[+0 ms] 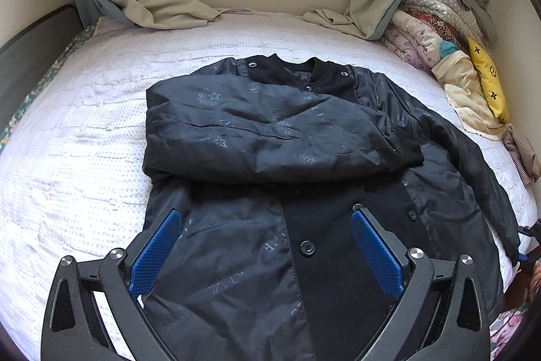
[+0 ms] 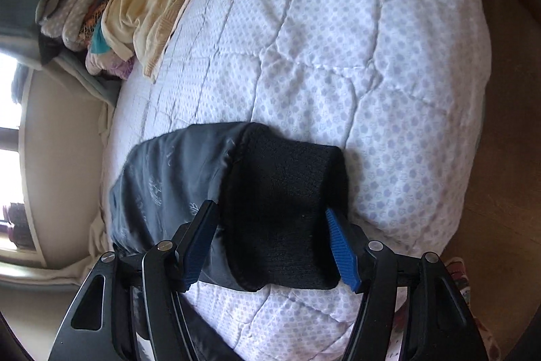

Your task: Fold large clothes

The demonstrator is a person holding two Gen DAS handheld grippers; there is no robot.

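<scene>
Centre black knit cuff (image 2: 284,208) between parted fingers of right gripper (image 2: 270,246), unclamped; clamp fully before lifting sleeve across jacket (image 1: 270,141). Keep left gripper (image 1: 267,246) released, hovering.

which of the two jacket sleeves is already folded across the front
The sleeve crossing the chest, cuff resting on the jacket. The other sleeve still trails along the bed.

My left tool (image 1: 265,219) is a black plastic frame with two long fingers, each lined inside by a bright blue pad (image 1: 155,254) with a fine knurled texture. Round silver screw heads (image 1: 116,253) sit at the pivots, and slotted cut-outs lighten the outer arms. My right tool (image 2: 270,246) is built the same: black linkage, blue ribbed pads (image 2: 341,251), silver screws (image 2: 375,245).
</scene>
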